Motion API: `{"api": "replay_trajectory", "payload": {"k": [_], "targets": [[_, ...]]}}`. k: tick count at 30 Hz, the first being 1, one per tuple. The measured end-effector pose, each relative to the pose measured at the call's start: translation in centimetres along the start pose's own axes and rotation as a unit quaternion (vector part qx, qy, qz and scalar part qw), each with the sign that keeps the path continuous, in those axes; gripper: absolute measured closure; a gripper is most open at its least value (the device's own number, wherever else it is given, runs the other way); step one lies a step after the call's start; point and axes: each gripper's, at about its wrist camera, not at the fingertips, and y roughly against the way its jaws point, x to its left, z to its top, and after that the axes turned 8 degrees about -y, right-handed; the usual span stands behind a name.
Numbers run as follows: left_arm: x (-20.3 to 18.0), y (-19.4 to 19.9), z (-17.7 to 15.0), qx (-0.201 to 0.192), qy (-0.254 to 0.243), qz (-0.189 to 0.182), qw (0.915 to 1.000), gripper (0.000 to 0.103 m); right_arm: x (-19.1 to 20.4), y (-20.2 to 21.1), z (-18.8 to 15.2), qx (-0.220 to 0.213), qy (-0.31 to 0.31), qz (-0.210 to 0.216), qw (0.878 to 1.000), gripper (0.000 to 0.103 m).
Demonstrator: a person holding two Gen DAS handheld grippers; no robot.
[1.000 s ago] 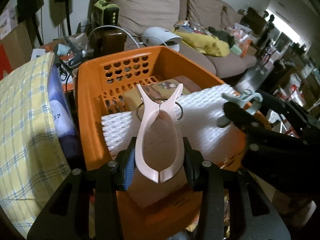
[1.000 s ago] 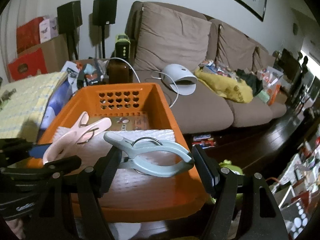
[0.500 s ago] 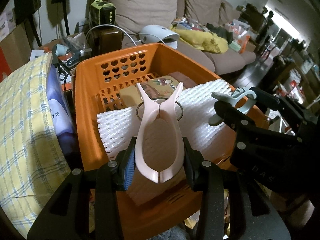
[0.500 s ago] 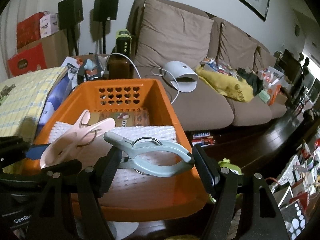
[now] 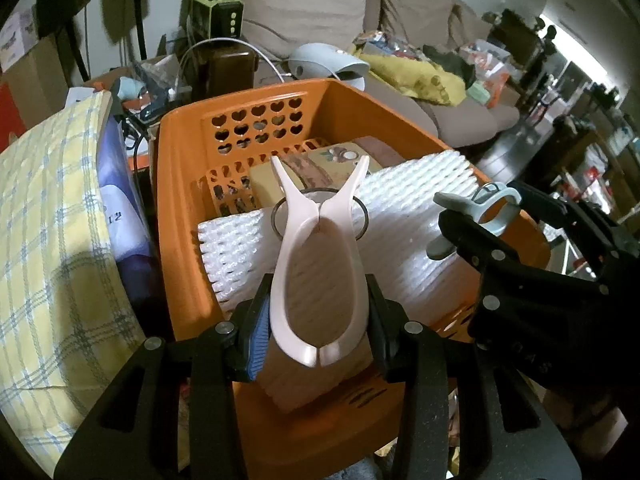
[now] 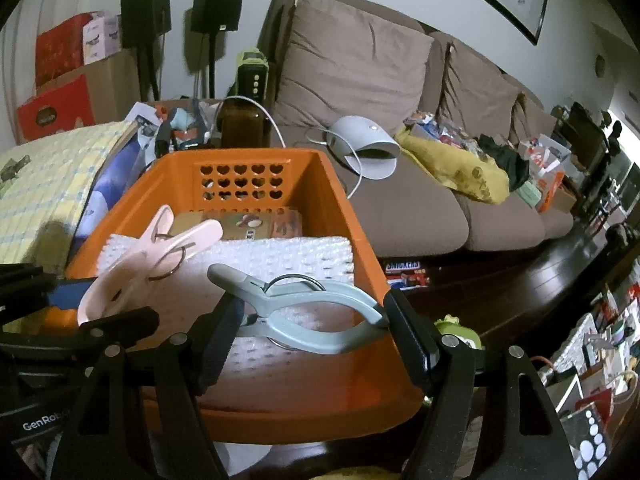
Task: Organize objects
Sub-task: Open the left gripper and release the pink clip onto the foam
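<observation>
Clothes pegs, two, each clamped in a gripper above an orange basket (image 5: 176, 216).

Item one: pink peg (image 5: 320, 280), large, with a wire ring spring. Held by the left gripper (image 5: 318, 320), whose jaws stand narrow and press on the peg's two long bowed arms. The arms' joined tips point back toward the camera at 6 o'clock; the short splayed ends point away at 12 o'clock, over the basket. In the right wrist view the same peg (image 6: 140, 268) shows at 9 o'clock, slanting up over the basket's left side.

Item two: grey-green peg (image 6: 304, 312), same pattern. Held crosswise by the right gripper (image 6: 312, 324), whose jaws stand wide and bear on the peg's two ends, one at 9 o'clock and one at 3 o'clock. It hangs over the basket's near right corner. In the left wrist view it (image 5: 472, 216) appears at 3 o'clock, just beside the basket's right rim.

Basket contents: white foam sheet (image 5: 420, 200), ribbed, lying across the middle; flat printed box (image 5: 340, 160) behind it toward 12 o'clock; heart-shaped holes in the far wall.

Surroundings: yellow checked cloth (image 5: 48, 240) at 9 o'clock of the basket; brown sofa (image 6: 400, 80) behind, from 12 to 3 o'clock, carrying a white domed device (image 6: 368, 144) and a yellow bundle (image 6: 460, 172).
</observation>
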Motion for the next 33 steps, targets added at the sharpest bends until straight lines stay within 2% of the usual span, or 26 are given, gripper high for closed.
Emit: {"api": "replay_trajectory", "payload": {"k": [33], "targets": [[-0.01, -1.01, -0.31, 0.01, 0.008, 0.0, 0.9999, 0.064, 0.04, -0.37, -0.35, 0.002, 0.006, -0.002, 1.0, 0.029]]}}
